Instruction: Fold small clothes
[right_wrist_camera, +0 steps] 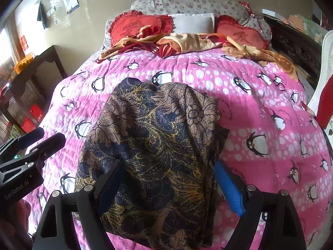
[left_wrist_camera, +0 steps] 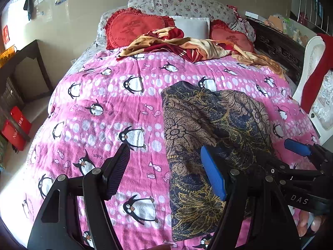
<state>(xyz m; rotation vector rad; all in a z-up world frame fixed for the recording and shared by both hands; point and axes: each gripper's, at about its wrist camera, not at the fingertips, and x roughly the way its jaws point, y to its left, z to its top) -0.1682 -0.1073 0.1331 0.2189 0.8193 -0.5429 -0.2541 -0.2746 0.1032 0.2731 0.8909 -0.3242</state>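
Left wrist view: left gripper [left_wrist_camera: 164, 173] hangs with jaws wide, nothing between them, over the pink penguin quilt [left_wrist_camera: 104, 108]. The folded floral garment [left_wrist_camera: 208, 145] lies just right of it, its left edge straight and running toward the camera. The right gripper [left_wrist_camera: 297, 148] sits at the garment's right side. There is lots of bare quilt to the left.

Right wrist view: right gripper [right_wrist_camera: 168, 185] is spread wide, straddling the garment's [right_wrist_camera: 154, 137] near end; whether the pads touch the cloth is unclear. Left gripper [right_wrist_camera: 41, 139] is at the left border. Open quilt [right_wrist_camera: 260, 108] lies to the right; red heart cushions [right_wrist_camera: 135, 26] and a crumpled blanket [right_wrist_camera: 187, 41] crowd the far edge.
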